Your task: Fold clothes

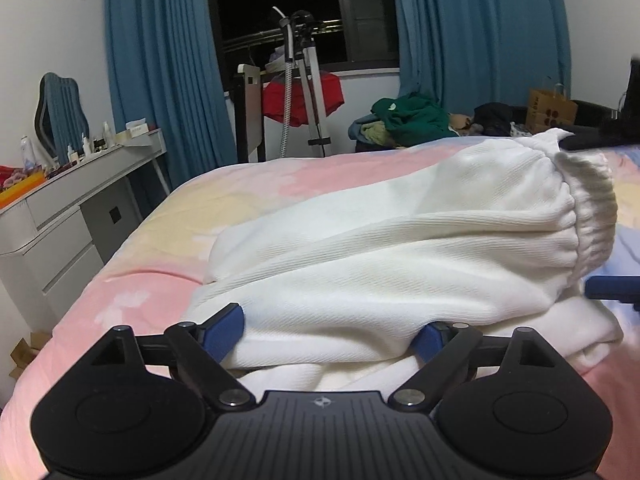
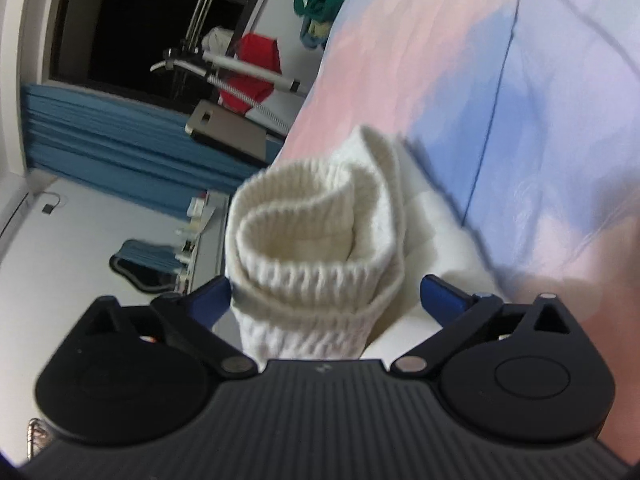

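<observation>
Garment: white knit sweater (image 1: pixel 400 248), bunched on pastel bedspread (image 1: pixel 132 280).
Left gripper (image 1: pixel 328 332): jaws spread around sweater fold.
Right gripper (image 2: pixel 326 300): jaws spread around ribbed cuff (image 2: pixel 312 240).

Bed (image 1: pixel 132 240), pink-yellow-blue cover; white knit garment (image 1: pixel 400 248) bunched on it.

We see a white sweater (image 1: pixel 380 248) of soft ribbed knit cloth, its cuff (image 2: pixel 316 248) coarsely ribbed. Our left gripper (image 1: pixel 328 336) is matt black plastic. The bedspread (image 1: pixel 120 288) at lower left looks fleecy.
</observation>
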A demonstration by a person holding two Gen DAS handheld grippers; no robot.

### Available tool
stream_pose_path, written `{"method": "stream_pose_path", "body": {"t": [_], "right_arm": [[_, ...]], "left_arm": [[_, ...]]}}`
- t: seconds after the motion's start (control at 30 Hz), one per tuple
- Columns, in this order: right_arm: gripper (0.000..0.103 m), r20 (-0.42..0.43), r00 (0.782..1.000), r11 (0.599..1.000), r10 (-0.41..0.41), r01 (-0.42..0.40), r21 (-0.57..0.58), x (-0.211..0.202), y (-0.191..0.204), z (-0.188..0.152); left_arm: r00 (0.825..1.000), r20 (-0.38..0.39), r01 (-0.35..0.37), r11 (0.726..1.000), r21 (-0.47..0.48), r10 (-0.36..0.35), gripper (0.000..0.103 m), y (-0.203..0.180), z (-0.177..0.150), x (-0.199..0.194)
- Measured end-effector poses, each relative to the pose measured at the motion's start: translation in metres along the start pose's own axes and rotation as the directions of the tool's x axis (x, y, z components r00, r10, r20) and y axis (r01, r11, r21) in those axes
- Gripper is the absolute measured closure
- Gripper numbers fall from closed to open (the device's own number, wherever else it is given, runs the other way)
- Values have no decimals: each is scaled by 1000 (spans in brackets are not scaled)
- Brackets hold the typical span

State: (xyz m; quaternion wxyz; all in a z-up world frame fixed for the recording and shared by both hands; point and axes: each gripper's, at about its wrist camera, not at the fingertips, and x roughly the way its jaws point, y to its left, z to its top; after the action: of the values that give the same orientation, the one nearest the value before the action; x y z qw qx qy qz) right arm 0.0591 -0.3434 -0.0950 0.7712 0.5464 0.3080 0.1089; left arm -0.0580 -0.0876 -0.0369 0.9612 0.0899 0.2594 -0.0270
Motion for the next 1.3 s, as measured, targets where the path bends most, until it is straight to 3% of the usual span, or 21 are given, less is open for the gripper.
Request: {"method": "stream_pose_path", "body": {"t": [0.07, 0.27, 0.3, 0.33, 0.43, 0.53, 0.73, 0.93, 1.0, 1.07, 1.17, 1.3], "right_arm": [[0, -36, 998, 999, 47, -48, -5, 6, 4, -3], [2, -7, 998, 989, -56, 55, -136, 28, 19, -14], [7, 9, 997, 987, -73, 73, -146, 31, 19, -14], [21, 24, 996, 984, -89, 92, -156, 35, 19, -14], [45, 71, 992, 975, -108, 120, -188, 32, 18, -14], [55, 112, 991, 966, -79, 104, -238, 24, 27, -14], [60, 174, 984, 945, 26, 32, -324, 5, 45, -9], [60, 194, 981, 957, 24, 34, -289, -5, 38, 2], [60, 195, 981, 963, 21, 33, -267, 4, 39, 7], [60, 192, 981, 965, 28, 24, -261, 5, 38, 9], [60, 190, 980, 962, 59, -4, -274, 0, 40, 7], [60, 198, 974, 945, 115, -45, -325, -10, 50, 6]], "left_arm": [[1000, -1, -5, 1000, -14, 5, 14, 1, 0, 0], [1000, 5, -2, 999, -34, 2, 14, 4, 4, 6], [1000, 4, 0, 999, -36, 0, 14, 4, 7, 11], [1000, 7, 5, 999, -38, -5, 14, 5, 8, 11], [1000, 19, 10, 1000, -26, -9, 14, 5, 7, 6], [999, 38, 7, 1000, 0, -7, 13, 2, 2, -2], [994, 113, -4, 999, 43, -1, 12, -4, -5, -21], [990, 139, -23, 993, 113, 7, 11, -16, -16, -33], [986, 160, -64, 984, 168, 37, 11, -24, -21, -33], [989, 132, -96, 981, 168, 74, 11, -27, -21, -25], [993, 75, -90, 995, 53, 86, 11, -11, -18, -18], [995, 25, -91, 991, -94, 94, 8, 14, -15, -12]]}}
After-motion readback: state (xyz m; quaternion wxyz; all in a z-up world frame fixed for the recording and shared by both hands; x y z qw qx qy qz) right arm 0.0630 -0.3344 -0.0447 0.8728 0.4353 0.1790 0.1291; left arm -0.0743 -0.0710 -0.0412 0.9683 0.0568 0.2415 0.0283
